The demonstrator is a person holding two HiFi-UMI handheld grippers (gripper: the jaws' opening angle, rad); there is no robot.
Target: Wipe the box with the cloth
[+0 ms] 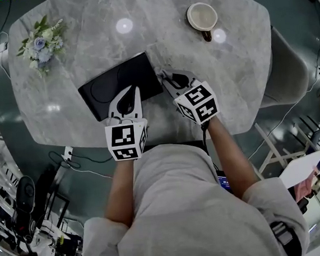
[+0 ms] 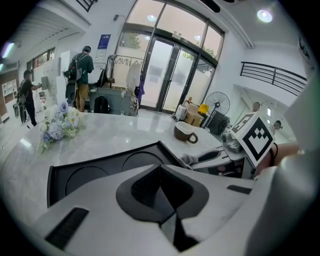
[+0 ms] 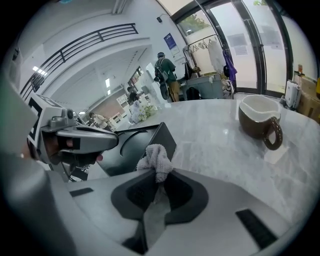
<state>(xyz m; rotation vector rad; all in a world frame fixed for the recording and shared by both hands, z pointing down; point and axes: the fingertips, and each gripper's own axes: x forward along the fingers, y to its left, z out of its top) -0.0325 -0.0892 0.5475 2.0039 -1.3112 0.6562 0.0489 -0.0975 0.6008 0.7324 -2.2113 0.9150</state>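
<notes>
A flat black box [image 1: 120, 82] with two round recesses lies in the middle of the marble table [image 1: 85, 53]. My right gripper [image 1: 167, 78] is at the box's right edge, shut on a small grey cloth [image 3: 156, 156] that bunches out past its fingertips. In the right gripper view the cloth hangs just in front of the box's near corner [image 3: 161, 141]. My left gripper [image 1: 128, 93] is shut with nothing in it, its tips over the box's near edge [image 2: 100, 167]. The left gripper view shows the right gripper [image 2: 216, 156] with the cloth [image 2: 189, 160] beside the box.
A brown and white cup [image 1: 202, 18] stands at the far right of the table, and a bunch of pale flowers [image 1: 42, 43] lies at the far left. A grey chair [image 1: 289, 67] stands at the table's right. People stand far off by the glass doors [image 2: 80, 75].
</notes>
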